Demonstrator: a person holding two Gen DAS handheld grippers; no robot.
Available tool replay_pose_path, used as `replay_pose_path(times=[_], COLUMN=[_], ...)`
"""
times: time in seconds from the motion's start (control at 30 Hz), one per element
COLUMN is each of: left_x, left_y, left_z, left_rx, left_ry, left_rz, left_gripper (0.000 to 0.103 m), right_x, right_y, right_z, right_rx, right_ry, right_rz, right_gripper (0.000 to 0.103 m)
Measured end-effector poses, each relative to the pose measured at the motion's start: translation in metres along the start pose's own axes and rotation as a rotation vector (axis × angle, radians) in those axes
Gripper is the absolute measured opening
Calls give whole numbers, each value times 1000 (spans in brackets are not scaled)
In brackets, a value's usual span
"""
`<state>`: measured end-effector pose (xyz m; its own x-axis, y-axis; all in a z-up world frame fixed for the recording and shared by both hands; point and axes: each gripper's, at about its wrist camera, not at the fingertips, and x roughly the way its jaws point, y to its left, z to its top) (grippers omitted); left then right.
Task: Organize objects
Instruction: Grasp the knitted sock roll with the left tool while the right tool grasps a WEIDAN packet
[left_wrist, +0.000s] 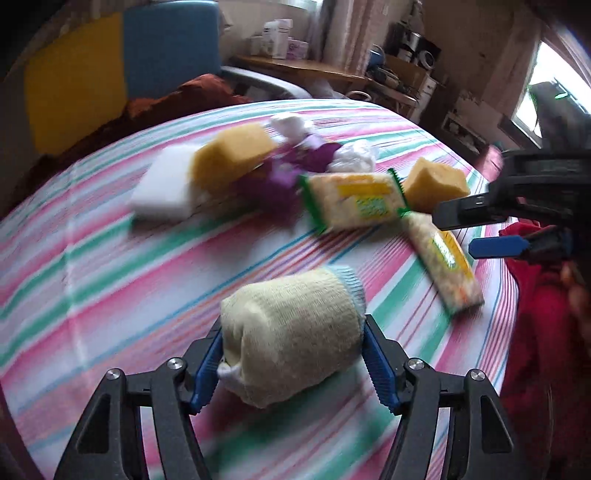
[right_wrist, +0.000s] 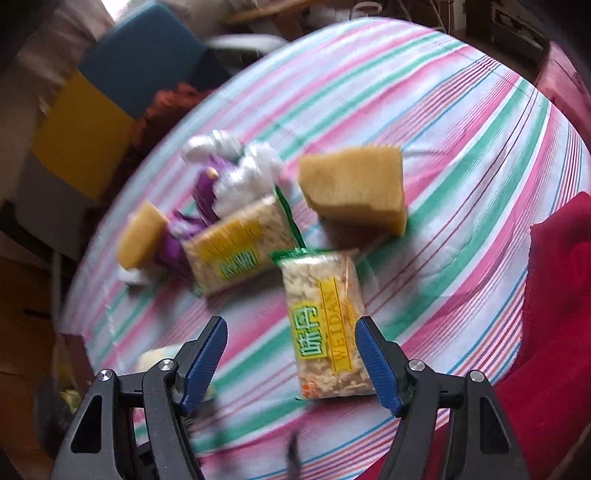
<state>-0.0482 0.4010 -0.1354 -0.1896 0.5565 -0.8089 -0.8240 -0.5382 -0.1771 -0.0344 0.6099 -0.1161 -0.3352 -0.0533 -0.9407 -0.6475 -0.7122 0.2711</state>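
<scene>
The left gripper (left_wrist: 291, 354) squeezes the rolled sock (left_wrist: 295, 332), near on the striped worktop (left_wrist: 110, 277), to move it. The right gripper (right_wrist: 291, 362), open and empty, hangs over a snack pack (right_wrist: 325, 325), ready to grab.

Left wrist view: looks steeply down and forward along its own fingers, close over the striped cloth (left_wrist: 110, 266), with the room beyond in the upper frame. Right wrist view: steeper, nearly overhead, also close to the cloth. Shared: both snack packets (left_wrist: 354, 199) (right_wrist: 325, 328), the yellow sponge blocks (left_wrist: 436, 184) (right_wrist: 354, 188), the purple-white bundle (left_wrist: 295, 162).
</scene>
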Motion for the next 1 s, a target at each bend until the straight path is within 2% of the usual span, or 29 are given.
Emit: replay_pose_path(times=[0.3, 0.33, 0.4, 0.5, 0.63, 0.73, 0.87, 1.0], left_x=[-38, -38, -40, -48, -64, -81, -123, -159], left_y=[25, 25, 25, 31, 41, 48, 57, 61], left_z=[-47, -48, -51, -56, -66, -73, -78, -79], left_rx=[-40, -32, -23, -41, -75, -94, -110, -120], left_ry=[-64, -65, -68, -70, -66, -85, -170, -243], left_rz=[63, 69, 83, 93, 143, 183, 260, 335], left_gripper=[69, 69, 69, 67, 66, 66, 66, 67], right_x=[31, 34, 44, 52, 52, 52, 54, 60], right_y=[12, 14, 22, 38, 50, 57, 70, 93], right_z=[1, 1, -1, -6, -13, -19, -28, -42], right_rx=[-58, -70, -122, -224, -285, -331, -410, -516], right_ry=[150, 167, 216, 233, 204, 199, 196, 192], right_rz=[-177, -185, -223, -299, -307, -289, -273, -209], right_gripper=[73, 70, 67, 65, 50, 49, 49, 49])
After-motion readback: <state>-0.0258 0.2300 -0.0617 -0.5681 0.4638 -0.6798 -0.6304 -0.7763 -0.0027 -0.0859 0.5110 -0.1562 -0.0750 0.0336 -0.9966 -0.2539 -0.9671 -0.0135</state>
